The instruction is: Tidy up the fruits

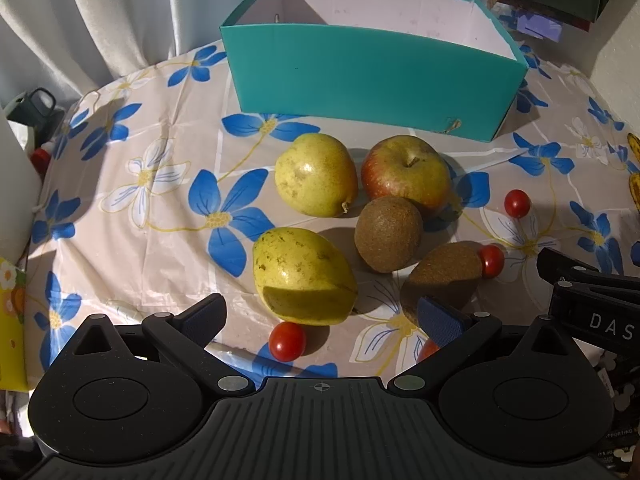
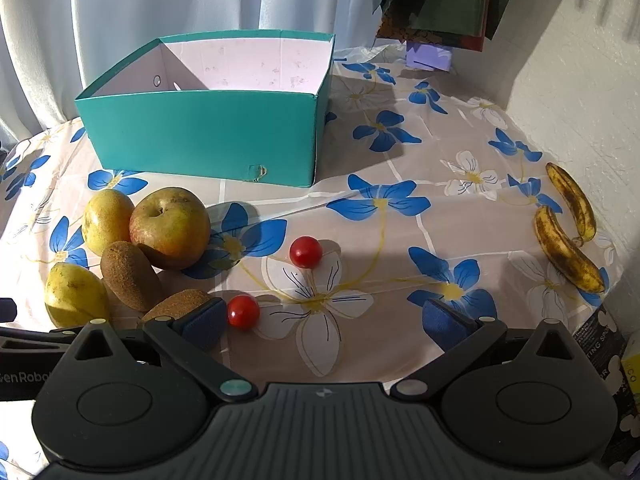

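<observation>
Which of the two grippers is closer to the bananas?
The right gripper: the bananas lie ahead to its right. The left gripper sits farther off, over the pears, bananas barely at its view's edge.

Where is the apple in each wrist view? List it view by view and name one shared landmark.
Left wrist: apple right of centre, before the teal box, right of a pear.
Right wrist: apple at left, below the box.
Shared landmark: the teal box.

Both tools look alike — the left gripper and right gripper have black ribbed bodies, round hubs, silver rivets, blue fingertip pads — white lettering at frame edges.
</observation>
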Available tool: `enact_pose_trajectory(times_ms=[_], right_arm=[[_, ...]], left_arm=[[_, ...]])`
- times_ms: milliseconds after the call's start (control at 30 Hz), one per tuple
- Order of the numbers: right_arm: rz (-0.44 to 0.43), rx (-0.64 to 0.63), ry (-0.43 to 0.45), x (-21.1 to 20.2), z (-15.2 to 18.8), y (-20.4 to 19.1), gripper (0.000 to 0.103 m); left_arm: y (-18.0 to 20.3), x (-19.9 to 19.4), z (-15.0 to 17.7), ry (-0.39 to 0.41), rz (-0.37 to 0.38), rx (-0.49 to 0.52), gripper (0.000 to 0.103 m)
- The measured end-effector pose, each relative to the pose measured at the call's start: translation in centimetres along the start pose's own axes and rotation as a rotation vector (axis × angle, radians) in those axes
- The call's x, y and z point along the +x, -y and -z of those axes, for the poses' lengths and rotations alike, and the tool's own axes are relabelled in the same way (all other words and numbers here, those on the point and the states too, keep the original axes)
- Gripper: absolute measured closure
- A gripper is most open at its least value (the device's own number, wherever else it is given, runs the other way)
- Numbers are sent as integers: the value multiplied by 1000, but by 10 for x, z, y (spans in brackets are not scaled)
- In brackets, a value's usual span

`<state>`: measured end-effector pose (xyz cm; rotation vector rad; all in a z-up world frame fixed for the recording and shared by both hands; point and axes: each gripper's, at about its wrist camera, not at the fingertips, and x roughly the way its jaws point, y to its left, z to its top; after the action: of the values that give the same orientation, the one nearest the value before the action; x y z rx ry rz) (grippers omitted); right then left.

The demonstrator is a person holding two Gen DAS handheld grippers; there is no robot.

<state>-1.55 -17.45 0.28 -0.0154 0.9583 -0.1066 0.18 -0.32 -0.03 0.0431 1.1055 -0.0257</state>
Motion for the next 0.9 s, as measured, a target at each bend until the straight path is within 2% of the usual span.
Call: enact_pose_trajectory(times_ms=[667,767,900], right_arm=[[-35,30,21,0,0,9,0],[-59,28,27,-1,1,10,0],[-84,20,90,-7,0,13,0]], left_arm=[[-1,1,0,30,-7,-5,0],[1,0,1,57,-25,9,0],[3,-3,3,118,-60,47,0]])
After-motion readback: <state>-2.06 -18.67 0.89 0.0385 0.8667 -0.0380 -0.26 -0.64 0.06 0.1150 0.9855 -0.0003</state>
